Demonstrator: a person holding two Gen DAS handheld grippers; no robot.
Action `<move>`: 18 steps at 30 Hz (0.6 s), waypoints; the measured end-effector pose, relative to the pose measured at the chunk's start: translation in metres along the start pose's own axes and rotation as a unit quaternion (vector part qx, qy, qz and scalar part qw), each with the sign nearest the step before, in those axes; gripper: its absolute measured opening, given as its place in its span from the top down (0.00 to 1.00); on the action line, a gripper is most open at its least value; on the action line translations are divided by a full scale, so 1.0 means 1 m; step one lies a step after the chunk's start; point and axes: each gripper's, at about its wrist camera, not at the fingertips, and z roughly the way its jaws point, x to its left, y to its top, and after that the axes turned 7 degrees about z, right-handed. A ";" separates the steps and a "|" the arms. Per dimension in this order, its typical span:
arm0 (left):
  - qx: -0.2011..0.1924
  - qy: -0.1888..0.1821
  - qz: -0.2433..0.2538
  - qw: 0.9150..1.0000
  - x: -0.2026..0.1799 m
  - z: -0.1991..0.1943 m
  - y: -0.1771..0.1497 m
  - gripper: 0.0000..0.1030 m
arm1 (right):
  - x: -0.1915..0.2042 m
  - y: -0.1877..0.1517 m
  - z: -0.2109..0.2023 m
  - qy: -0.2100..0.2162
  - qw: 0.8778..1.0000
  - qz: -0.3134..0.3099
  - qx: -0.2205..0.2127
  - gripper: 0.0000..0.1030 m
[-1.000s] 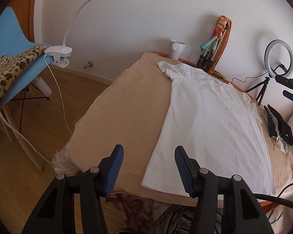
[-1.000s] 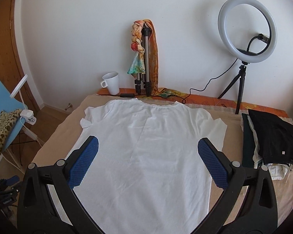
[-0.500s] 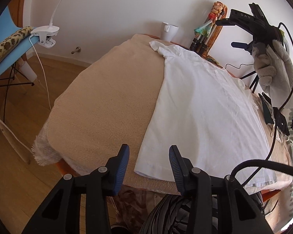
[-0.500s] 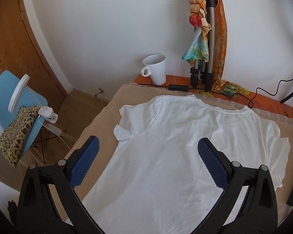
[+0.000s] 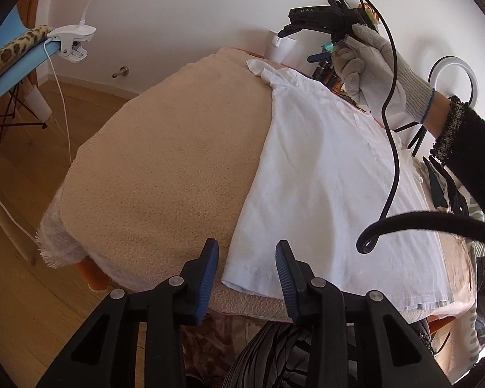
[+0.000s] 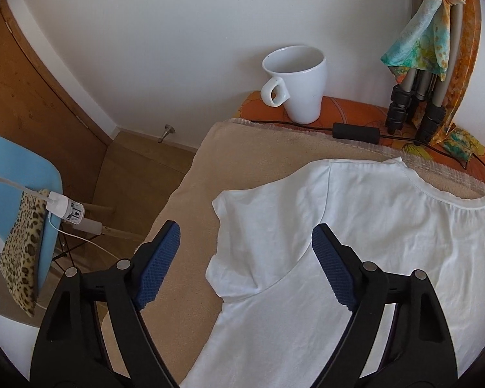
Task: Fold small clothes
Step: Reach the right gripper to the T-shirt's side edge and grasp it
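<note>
Both fingers closing, straddling white T-shirt edges.

The white t-shirt runs off the bottom and right edges in the right wrist view, so its far sleeve and hem are cut off. In the left wrist view a black cable crosses it and hides a strip. The ring light is half hidden behind a gloved hand and dark sleeve. The pile of dark clothes is mostly covered. The tripod top is cut off. The blue chair shows only partly.
</note>
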 end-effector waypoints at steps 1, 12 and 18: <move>0.001 0.000 -0.001 1.000 0.000 0.000 0.000 0.66 | 0.004 0.002 0.010 -0.005 1.000 -0.004 0.004 0.16; -0.004 0.005 0.005 1.000 -0.002 0.004 -0.006 0.69 | 0.036 0.013 0.100 -0.072 0.996 -0.033 0.035 0.22; -0.007 0.017 0.015 1.000 -0.006 0.006 -0.004 0.77 | 0.041 0.012 0.118 -0.109 0.991 -0.056 0.044 0.24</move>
